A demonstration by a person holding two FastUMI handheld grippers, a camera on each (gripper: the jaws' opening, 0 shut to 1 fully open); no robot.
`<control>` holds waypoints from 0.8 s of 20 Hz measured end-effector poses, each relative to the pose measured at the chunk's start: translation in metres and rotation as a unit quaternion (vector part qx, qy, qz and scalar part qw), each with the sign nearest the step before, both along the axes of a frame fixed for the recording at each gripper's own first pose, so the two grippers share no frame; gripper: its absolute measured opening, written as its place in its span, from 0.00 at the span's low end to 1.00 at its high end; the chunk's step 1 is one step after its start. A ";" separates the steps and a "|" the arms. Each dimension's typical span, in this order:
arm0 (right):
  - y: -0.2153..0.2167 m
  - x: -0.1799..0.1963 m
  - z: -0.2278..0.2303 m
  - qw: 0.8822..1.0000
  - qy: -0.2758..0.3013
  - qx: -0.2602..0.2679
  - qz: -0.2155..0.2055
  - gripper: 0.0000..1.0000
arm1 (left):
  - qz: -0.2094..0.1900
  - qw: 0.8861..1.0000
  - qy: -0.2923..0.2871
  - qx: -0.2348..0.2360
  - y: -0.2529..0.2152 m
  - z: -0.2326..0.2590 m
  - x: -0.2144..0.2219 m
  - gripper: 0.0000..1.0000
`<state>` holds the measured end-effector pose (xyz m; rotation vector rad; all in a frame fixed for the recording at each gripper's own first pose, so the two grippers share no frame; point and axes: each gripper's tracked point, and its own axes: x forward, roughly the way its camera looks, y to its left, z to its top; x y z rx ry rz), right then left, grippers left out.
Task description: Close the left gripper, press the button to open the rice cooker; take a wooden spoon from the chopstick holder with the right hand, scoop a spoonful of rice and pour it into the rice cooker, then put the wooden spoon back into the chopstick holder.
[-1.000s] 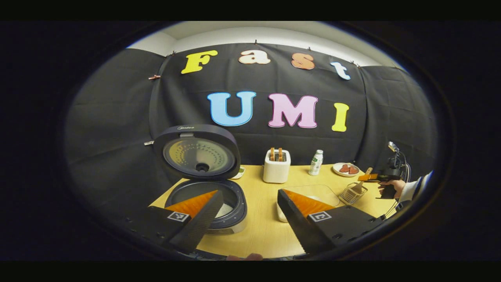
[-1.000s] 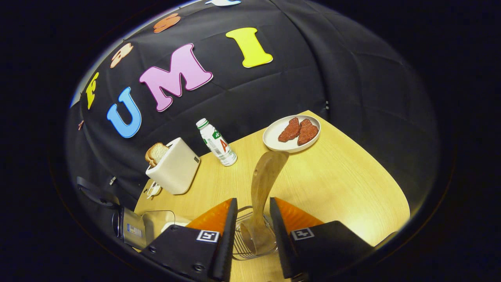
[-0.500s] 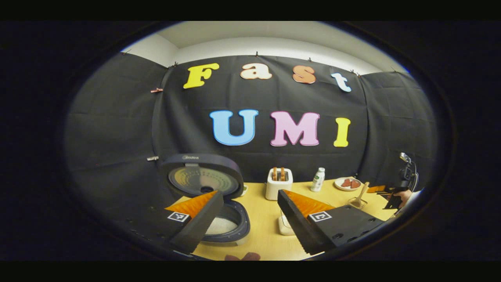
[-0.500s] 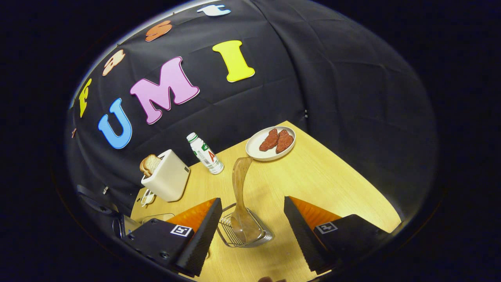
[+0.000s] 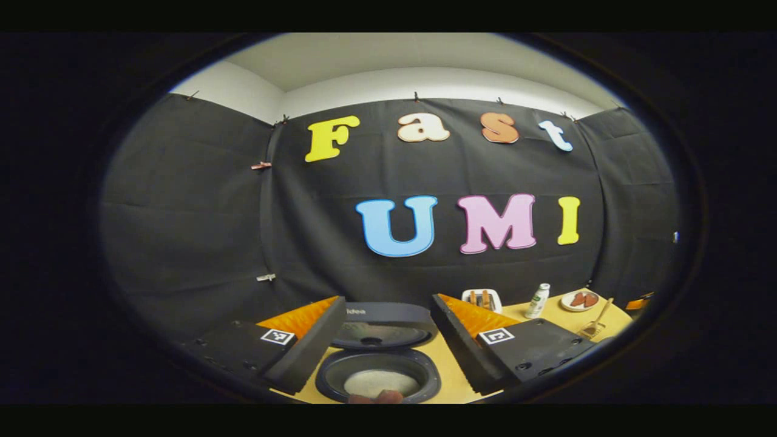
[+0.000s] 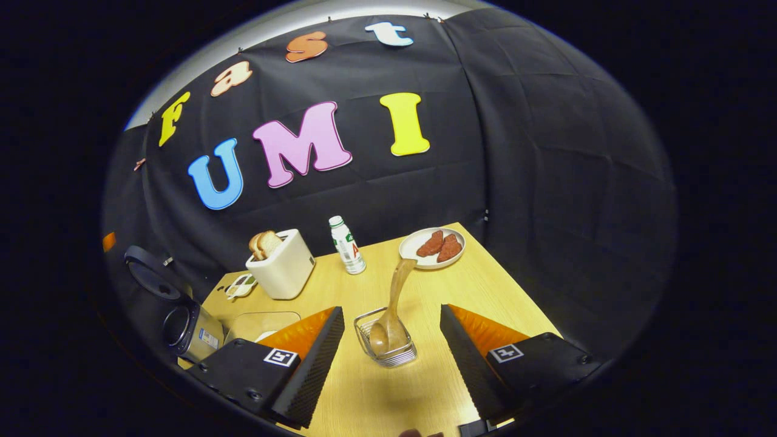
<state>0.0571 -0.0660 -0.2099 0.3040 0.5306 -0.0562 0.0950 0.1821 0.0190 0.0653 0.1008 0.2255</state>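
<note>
The right gripper [image 6: 391,364] has let go of the wooden spoon [image 6: 394,309] and backed off, jaws released; the spoon stands in the chopstick holder [image 6: 385,346] just ahead between them. The left gripper [image 5: 388,349], jaws released, has pulled back from the open rice cooker [image 5: 379,379]. The task looks finished.

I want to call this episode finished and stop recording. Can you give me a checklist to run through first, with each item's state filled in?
1. Rice cooker lid open: ok, it stands raised behind the pot.
2. Rice in the pot: ok, a pale heap lies at the bottom.
3. Wooden spoon back in the wire holder: ok, bowl down, handle leaning toward the plate.
4. Right gripper free of the spoon: ok, jaws wide apart, nothing between them.
5. Left gripper free: ok, jaws apart, holding nothing.
6. Spilled rice on the table: cannot tell, grains would be too small to see.
</note>
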 end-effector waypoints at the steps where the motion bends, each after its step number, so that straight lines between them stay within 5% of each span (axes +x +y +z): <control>1: 0.006 -0.002 0.009 1.000 -0.006 0.004 0.003 0.98 | 0.001 1.000 0.001 0.001 0.007 0.000 0.009 0.94; 11: 0.030 0.006 0.076 0.995 -0.072 -0.053 0.048 0.98 | 0.009 0.999 0.042 -0.012 0.054 -0.033 0.081 0.93; 16: 0.039 0.003 0.081 0.994 -0.074 -0.057 0.053 0.98 | 0.029 0.996 0.073 -0.038 0.064 -0.057 0.083 0.96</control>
